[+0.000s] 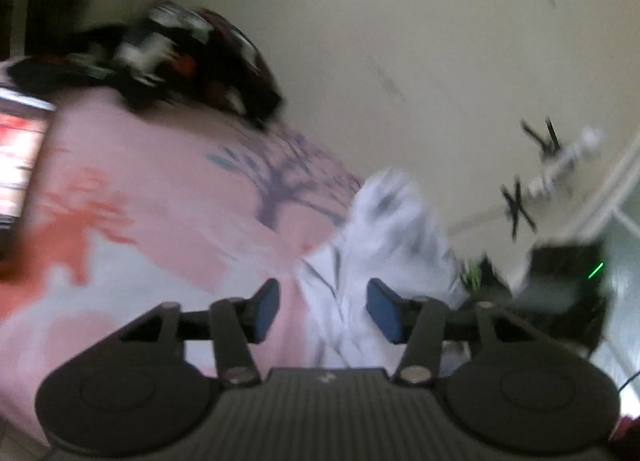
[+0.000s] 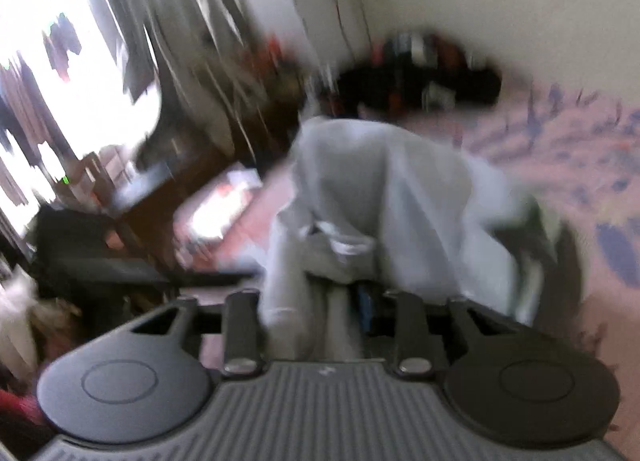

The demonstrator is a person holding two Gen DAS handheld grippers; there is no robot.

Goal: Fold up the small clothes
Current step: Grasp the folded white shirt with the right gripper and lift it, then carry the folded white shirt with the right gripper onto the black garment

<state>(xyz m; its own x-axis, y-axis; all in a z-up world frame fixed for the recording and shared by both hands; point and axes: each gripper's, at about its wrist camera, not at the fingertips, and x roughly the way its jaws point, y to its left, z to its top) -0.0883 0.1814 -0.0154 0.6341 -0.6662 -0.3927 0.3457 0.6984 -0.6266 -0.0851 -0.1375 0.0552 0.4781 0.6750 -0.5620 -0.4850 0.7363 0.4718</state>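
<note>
A small pale grey-white garment (image 1: 384,253) hangs bunched over a pink bed sheet (image 1: 160,189). My left gripper (image 1: 326,309) is open, its blue pads (image 1: 266,309) apart, with part of the cloth between them. In the right wrist view the same garment (image 2: 380,201) drapes over my right gripper (image 2: 340,301), which is shut on a fold of it; the cloth hides most of the fingers. Both views are motion-blurred.
A dark pile of clothes (image 1: 192,57) lies at the far end of the bed, also in the right wrist view (image 2: 420,77). A cream wall (image 1: 440,41) is behind. A black device with a green light (image 1: 568,281) is at right. A window with curtains (image 2: 100,81) is left.
</note>
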